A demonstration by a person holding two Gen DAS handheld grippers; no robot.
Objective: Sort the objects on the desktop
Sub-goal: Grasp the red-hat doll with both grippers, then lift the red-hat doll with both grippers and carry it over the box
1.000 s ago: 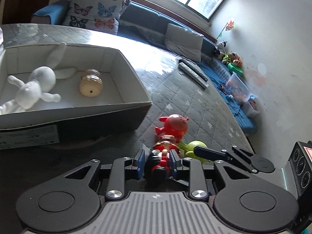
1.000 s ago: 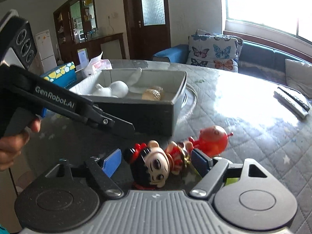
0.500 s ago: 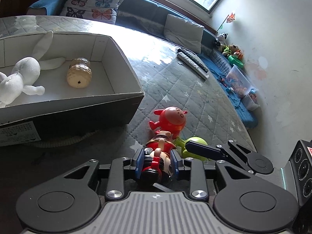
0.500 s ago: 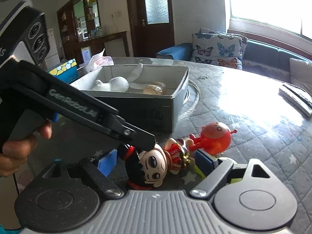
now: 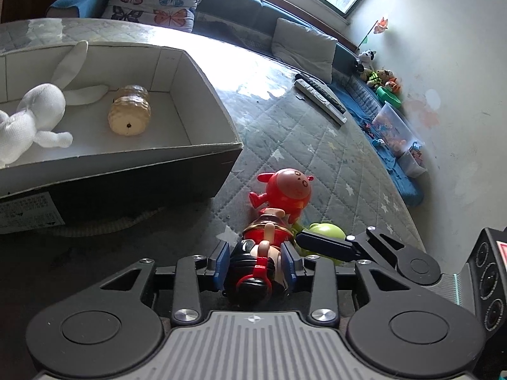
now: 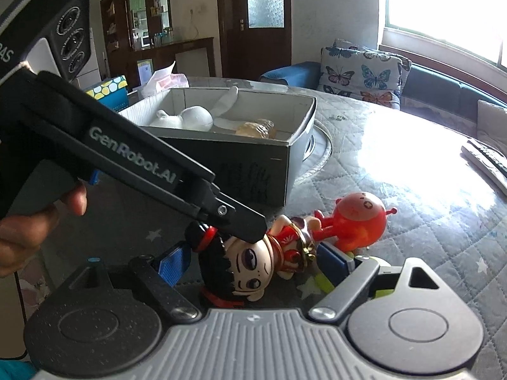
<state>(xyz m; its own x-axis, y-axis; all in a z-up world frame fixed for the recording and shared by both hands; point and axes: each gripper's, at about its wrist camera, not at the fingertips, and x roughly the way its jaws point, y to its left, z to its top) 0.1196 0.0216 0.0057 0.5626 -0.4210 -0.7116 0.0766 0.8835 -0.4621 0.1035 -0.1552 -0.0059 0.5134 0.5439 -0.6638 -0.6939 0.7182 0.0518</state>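
A doll with black hair and a red outfit (image 5: 258,264) lies on the quilted table. My left gripper (image 5: 255,261) is shut on its head, the blue pads pressing both sides. The doll also shows in the right wrist view (image 6: 250,262), under the left gripper's finger. My right gripper (image 6: 253,262) is open, its pads either side of the doll without touching. A red round-headed toy (image 5: 286,191) lies just beyond the doll, and a green toy (image 5: 324,231) beside it. The cardboard box (image 5: 202,76) holds a white plush rabbit (image 5: 35,110) and a tan ribbed bottle (image 5: 128,114).
Two remote controls (image 5: 320,96) lie at the table's far right edge. A tissue pack (image 6: 164,80) and a blue dotted box (image 6: 109,90) stand behind the cardboard box. A sofa with a butterfly cushion (image 5: 155,0) runs behind the table.
My left gripper has closed on the doll's head and moved a little forward over it. The right gripper has stayed open beside the doll.
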